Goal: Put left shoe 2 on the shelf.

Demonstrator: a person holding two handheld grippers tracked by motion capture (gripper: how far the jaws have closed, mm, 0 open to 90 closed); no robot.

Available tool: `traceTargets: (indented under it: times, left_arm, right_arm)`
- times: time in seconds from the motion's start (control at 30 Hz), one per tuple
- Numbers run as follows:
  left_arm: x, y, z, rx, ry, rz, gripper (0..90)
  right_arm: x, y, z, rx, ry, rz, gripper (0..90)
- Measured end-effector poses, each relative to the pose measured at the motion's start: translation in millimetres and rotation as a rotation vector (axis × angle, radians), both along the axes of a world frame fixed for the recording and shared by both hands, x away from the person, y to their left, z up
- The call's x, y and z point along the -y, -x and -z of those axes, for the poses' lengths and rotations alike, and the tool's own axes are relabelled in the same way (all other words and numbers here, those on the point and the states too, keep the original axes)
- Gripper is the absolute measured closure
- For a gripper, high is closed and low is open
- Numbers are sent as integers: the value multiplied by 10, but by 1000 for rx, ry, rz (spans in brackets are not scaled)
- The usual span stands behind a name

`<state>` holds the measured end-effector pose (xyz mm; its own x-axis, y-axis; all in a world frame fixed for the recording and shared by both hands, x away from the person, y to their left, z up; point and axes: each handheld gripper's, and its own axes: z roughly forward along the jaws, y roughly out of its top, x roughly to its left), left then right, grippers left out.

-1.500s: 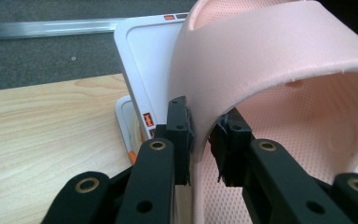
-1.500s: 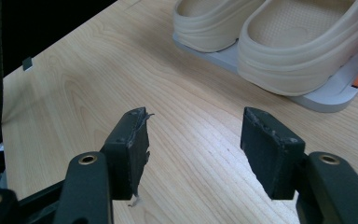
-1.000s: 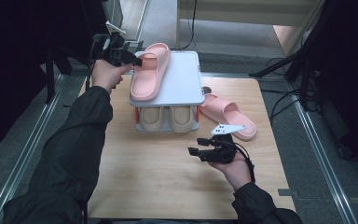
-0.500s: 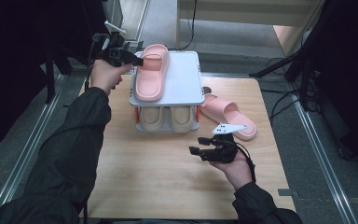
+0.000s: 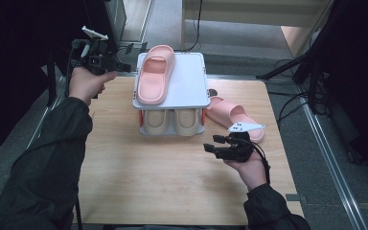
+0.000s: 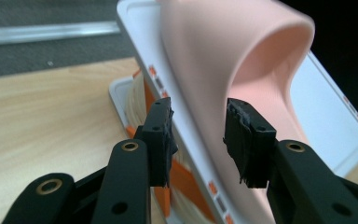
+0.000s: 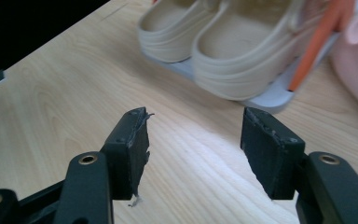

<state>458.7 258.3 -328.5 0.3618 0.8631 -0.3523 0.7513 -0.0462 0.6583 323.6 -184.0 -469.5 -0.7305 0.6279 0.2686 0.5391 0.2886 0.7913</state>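
A pink slipper (image 5: pixel 155 74) lies on the top shelf of a white two-tier rack (image 5: pixel 191 84). A pair of beige slippers (image 5: pixel 172 122) sits on the lower shelf. My left gripper (image 5: pixel 124 66) hovers just left of the rack, level with the top shelf. Its jaws have just been opening and now stand open. In the left gripper view the pink slipper (image 6: pixel 242 60) shows past my left gripper (image 6: pixel 198 140), with no pad pressing on it. A second pink slipper (image 5: pixel 232 115) lies on the table right of the rack. My right gripper (image 5: pixel 212 143) is open and empty over the table in front of that slipper.
The wooden table (image 5: pixel 163 177) has bare room in front of the rack. In the right gripper view the beige slippers (image 7: pixel 242 51) and an orange rack post (image 7: pixel 314 51) lie ahead of my right gripper (image 7: pixel 193 149). Dark stands and cables flank the table.
My left gripper has let go of the pink slipper on the top shelf and drawn back to the left, jaws wider. The right gripper has stayed put.
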Motion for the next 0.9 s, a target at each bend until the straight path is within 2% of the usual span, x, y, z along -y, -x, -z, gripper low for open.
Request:
traceTargets:
  times: [0.23, 0.37, 0.57, 0.67, 0.77, 0.8, 0.9]
  left_arm:
    - [-116, 248, 205, 24, 13, 5, 572]
    - [-146, 366, 331, 23, 20, 2, 527]
    - [-167, 557, 566, 28, 36, -4, 522]
    - [-176, 620, 681, 19, 19, -6, 512]
    - [-185, 683, 796, 16, 13, -4, 498]
    - [-181, 707, 851, 17, -5, 3, 486]
    - [-151, 755, 978, 18, -32, 26, 471]
  right_arm:
    - [250, -104, 1, 3, 11, 62, 428]
    - [376, -180, 26, -4, 23, 95, 436]
    - [495, -271, 48, 10, 50, 119, 447]
    - [539, -320, 57, 15, 59, 133, 458]
    - [583, -399, 80, 1, 61, 149, 462]
    - [592, -424, 85, -1, 67, 151, 462]
    - [620, -495, 92, 25, 99, 180, 507]
